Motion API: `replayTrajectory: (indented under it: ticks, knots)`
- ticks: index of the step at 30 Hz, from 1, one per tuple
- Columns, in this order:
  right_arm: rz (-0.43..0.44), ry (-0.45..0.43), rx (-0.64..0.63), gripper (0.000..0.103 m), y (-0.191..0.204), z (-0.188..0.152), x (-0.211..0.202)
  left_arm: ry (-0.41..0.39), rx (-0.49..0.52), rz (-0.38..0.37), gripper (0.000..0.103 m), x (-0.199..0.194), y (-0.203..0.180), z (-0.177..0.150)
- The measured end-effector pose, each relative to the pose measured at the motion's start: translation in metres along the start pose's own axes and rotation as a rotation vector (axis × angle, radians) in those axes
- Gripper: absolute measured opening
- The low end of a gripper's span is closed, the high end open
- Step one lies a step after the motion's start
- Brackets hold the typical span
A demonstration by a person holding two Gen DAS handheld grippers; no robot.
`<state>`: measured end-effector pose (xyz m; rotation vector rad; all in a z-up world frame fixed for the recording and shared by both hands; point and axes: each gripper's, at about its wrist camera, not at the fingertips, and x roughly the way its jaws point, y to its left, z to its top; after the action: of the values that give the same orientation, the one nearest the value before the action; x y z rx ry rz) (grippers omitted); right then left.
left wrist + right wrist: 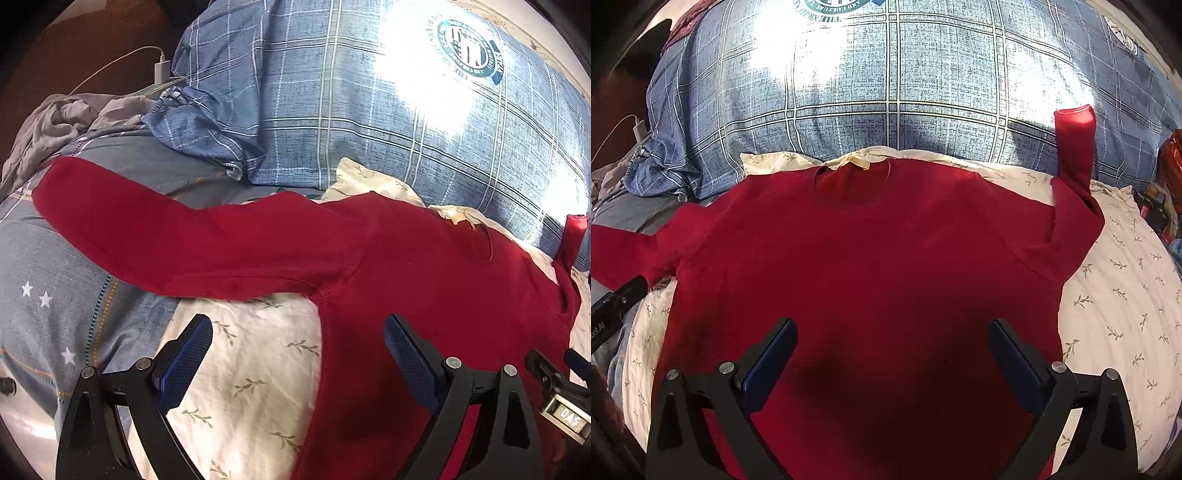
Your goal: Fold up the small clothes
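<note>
A red long-sleeved shirt (871, 251) lies flat on a white leaf-print cloth (1115, 295), neck away from me. Its left sleeve (155, 236) stretches out to the left over the grey-blue bedding. Its right sleeve (1075, 147) points up against the blue plaid pillow. My left gripper (299, 350) is open and empty, above the shirt's left side below the armpit. My right gripper (892, 350) is open and empty, above the lower middle of the shirt. The shirt also shows in the left wrist view (424, 295).
A big blue plaid pillow (905, 85) lies behind the shirt. Crumpled grey clothing (62, 122) and a white charger with cable (162, 66) sit at the far left. Grey-blue star-print bedding (48, 280) lies to the left. Colourful items (1167, 192) sit at the right edge.
</note>
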<state>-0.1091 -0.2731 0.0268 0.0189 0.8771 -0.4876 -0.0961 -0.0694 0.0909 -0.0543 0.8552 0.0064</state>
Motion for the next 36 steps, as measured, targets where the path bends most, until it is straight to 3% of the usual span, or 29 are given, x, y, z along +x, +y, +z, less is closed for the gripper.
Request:
replayTrajectory:
  ticks: [14, 21, 26, 29, 32, 34, 36]
  knots:
    - [0.060, 0.028, -0.023, 0.103, 0.012, -0.002, 0.004, -0.042, -0.068, 0.095, 0.094, -0.004, 0.044, 0.015]
    - [0.075, 0.041, -0.003, 0.103, 0.011, -0.003, 0.005, -0.103, -0.180, 0.297, 0.094, -0.013, 0.111, 0.035]
    - [0.093, 0.062, -0.013, 0.103, 0.016, -0.006, 0.008, -0.098, -0.203, 0.503, 0.094, 0.007, 0.148, 0.055]
    - [0.102, 0.063, -0.032, 0.103, 0.019, -0.008, 0.007, -0.076, -0.251, 0.531, 0.093, 0.028, 0.166, 0.067]
    - [0.103, 0.067, -0.042, 0.103, 0.023, -0.008, 0.008, -0.096, -0.249, 0.525, 0.085, 0.040, 0.170, 0.076]
    - [0.105, 0.071, -0.042, 0.103, 0.023, -0.007, 0.010, -0.113, -0.234, 0.469, 0.078, 0.049, 0.168, 0.083]
    - [0.109, 0.076, -0.034, 0.103, 0.021, -0.008, 0.011, -0.124, -0.216, 0.439, 0.044, 0.050, 0.165, 0.087]
